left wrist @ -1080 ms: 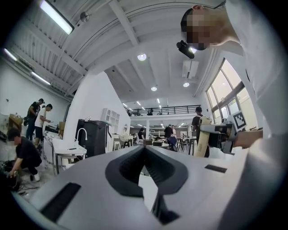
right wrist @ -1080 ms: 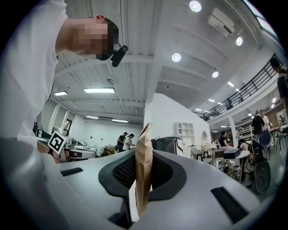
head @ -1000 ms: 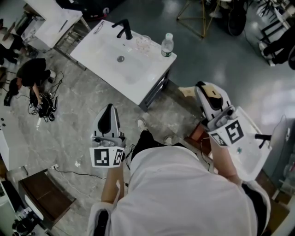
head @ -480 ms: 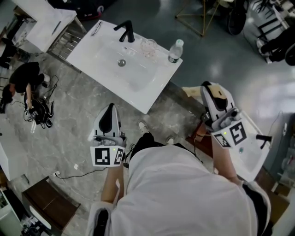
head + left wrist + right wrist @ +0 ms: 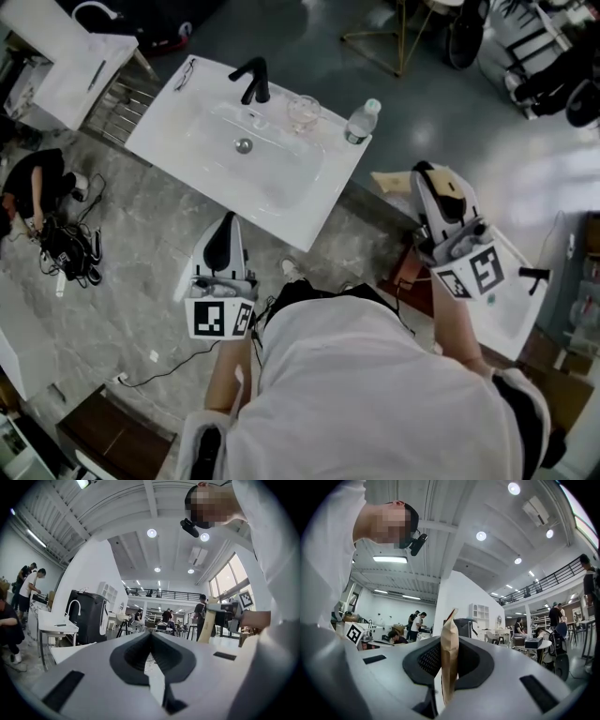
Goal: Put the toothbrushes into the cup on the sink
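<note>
Right gripper [image 5: 427, 183]: jaws closed on a flat tan paper packet [image 5: 450, 644], pinched at its lower part, standing on edge between the pads with its top poking past the fingertips (contents can't be made out from here). In the head view the packet [image 5: 392, 181] juts out ahead of that gripper's nose, over the grey floor [image 5: 487, 141]. Left gripper [image 5: 223, 225]: jaws together at the tips, nothing between them, held low in front of the person's left side. Both tools are well apart from the white sink [image 5: 216, 178], which stands ahead and to the left. On its far rim, a glass cup [image 5: 303, 111] sits between the black faucet [image 5: 251, 80] and a water bottle [image 5: 361, 120], upright; whether anything is in it is too small to tell. The packet is well short of the cup, off to its right. A second white basin [image 5: 511, 300] lies just under and behind the right gripper.
</note>
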Demonstrator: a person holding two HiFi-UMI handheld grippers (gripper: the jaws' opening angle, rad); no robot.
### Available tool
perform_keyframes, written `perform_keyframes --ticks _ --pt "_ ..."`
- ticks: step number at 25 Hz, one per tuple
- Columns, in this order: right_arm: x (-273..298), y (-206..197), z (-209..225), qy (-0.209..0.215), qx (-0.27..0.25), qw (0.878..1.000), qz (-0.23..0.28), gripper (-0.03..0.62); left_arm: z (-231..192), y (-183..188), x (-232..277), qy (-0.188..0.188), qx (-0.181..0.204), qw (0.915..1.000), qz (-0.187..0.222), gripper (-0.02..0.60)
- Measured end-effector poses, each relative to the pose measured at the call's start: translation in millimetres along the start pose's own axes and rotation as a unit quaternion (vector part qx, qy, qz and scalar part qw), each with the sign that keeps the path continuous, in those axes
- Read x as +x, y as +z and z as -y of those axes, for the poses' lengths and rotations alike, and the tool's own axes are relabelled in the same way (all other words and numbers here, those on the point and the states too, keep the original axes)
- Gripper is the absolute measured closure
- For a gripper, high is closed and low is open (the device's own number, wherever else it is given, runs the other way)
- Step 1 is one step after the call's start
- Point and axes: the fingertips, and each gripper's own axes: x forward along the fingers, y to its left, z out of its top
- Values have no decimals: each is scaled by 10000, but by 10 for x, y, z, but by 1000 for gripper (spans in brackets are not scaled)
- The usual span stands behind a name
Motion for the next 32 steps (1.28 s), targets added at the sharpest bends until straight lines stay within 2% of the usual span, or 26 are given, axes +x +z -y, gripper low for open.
perform_keyframes --ticks 9,13,16,20,26,32 --pt "265 15 63 16 -102 9999 -87 537 -19 -74 251 -174 -285 9994 22 578" --pt "414 -107 69 261 110 9996 33 537 3 -179 289 -69 -255 9995 -198 578" --pt "574 -143 185 459 111 9988 146 537 39 -107 435 90 -185 9997 -108 578" --pt "840 -198 257 606 4 9979 221 537 105 -50 447 196 -117 9996 -138 577" --pt "1263 -308 187 900 -224 9950 368 537 64 -97 458 337 -214 9990 -214 578" --pt "1646 -574 45 1003 -697 9918 373 539 -51 -205 413 404 -266 9982 -365 578"
